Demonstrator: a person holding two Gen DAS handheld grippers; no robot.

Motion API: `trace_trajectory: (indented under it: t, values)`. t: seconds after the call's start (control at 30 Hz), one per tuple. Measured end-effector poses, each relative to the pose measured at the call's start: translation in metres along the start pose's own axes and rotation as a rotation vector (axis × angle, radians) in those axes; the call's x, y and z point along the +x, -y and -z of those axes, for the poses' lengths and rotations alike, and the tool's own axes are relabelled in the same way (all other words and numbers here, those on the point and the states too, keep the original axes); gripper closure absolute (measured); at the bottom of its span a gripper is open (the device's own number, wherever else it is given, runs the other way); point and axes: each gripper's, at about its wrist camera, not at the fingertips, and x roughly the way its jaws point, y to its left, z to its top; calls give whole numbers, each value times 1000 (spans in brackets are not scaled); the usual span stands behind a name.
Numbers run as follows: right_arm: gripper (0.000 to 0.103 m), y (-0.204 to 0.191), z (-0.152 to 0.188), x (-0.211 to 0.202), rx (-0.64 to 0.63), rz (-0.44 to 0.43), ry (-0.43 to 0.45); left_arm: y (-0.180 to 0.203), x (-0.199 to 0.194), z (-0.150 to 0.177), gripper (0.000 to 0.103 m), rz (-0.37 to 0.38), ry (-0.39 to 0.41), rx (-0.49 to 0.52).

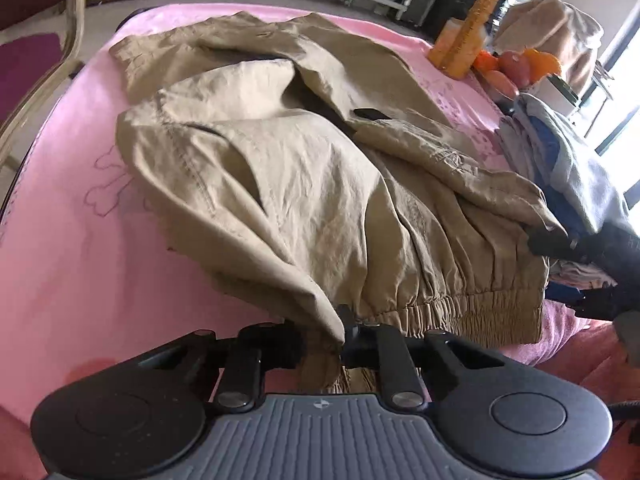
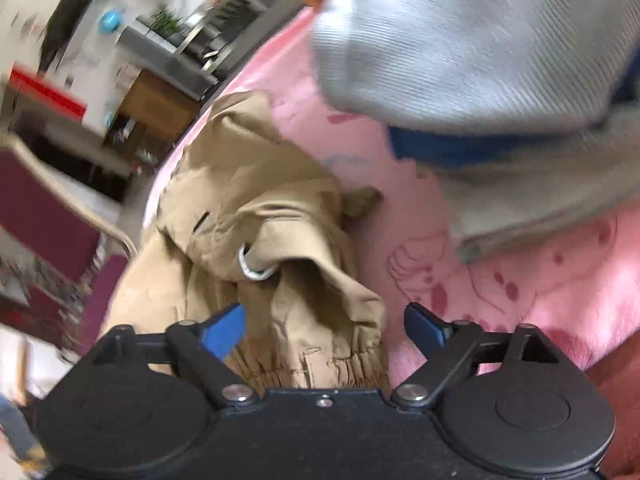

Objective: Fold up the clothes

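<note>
A: Where do we stand with the tan jacket (image 1: 288, 168)?

B: It lies crumpled on the pink cloth (image 1: 68, 216), its elastic hem (image 1: 452, 308) toward us. Our left gripper (image 1: 344, 336) has its jaws drawn nearly together on a hanging corner of the jacket, just beside the hem. Our right gripper (image 2: 324, 320) hovers over another part of the jacket, jaws spread wide with the blue pads (image 2: 224, 330) on either side of a fold, gripping nothing.

A: How do we expect the jacket to handle?

B: We judge it light and limp: thin woven fabric, heavily creased, sagging wherever it is not supported. It looks a bit slick, so a shallow pinch may slip. The gathered hem is thicker and should give firmer purchase.

A: So where should our right jaws bite?

B: Probably on the hem or the doubled edge beside the white ring (image 2: 254, 264), not on a single loose layer. With both hem corners held we could lift and spread the jacket flat.

A: Anything near the jacket to mind?

B: A pile of grey and blue clothes (image 2: 480, 60) sits just beside the jacket, and beyond it we see orange bottles (image 1: 468, 28) and a bowl of fruit (image 1: 516, 68). Dragging a sleeve could snag that pile.
</note>
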Motion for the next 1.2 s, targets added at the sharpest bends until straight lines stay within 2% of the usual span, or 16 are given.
trace_trajectory:
  t: [0.03,0.07,0.13,0.17,0.23,0.33,0.43,0.53,0.63,0.73,0.8,0.9,1.03,1.1,1.2]
  values:
    - [25,-7,3,2,-42,34,-16,0,-3,-2,88,-1,-9,-15]
    - [58,-15,7,4,-90,78,-27,-1,-6,-3,88,1,-18,-31]
    - [79,-31,12,5,-176,168,-38,-1,-14,-8,88,1,-30,-59]
    - [83,-38,12,2,-190,182,-37,0,-19,-12,89,0,-32,-70]
    - [83,-44,6,-12,-131,141,-49,3,-43,-23,91,-29,5,-74]
    - [84,-47,-13,-45,56,-42,-49,2,-107,-49,92,-2,139,-106]
    - [84,-71,-35,-89,108,-198,21,6,-181,-81,93,29,282,-128]
    - [85,-109,-57,-149,82,-374,122,24,-264,-111,94,49,449,-114]
    - [85,-154,-73,-231,13,-581,291,50,-357,-120,94,115,666,-83]
    - [85,-177,-68,-297,-66,-676,439,72,-440,-102,94,181,890,-47]
    - [84,-189,-63,-339,-118,-726,533,83,-476,-90,93,214,979,-20]
    - [84,-206,-58,-393,-189,-779,654,101,-496,-82,93,207,1025,27]
    - [84,-219,-64,-401,-225,-725,677,107,-483,-94,93,161,1007,50]
    - [84,-226,-79,-380,-221,-678,650,100,-462,-113,93,140,950,21]
    - [84,-235,-108,-323,-191,-586,562,77,-417,-152,93,75,830,-33]
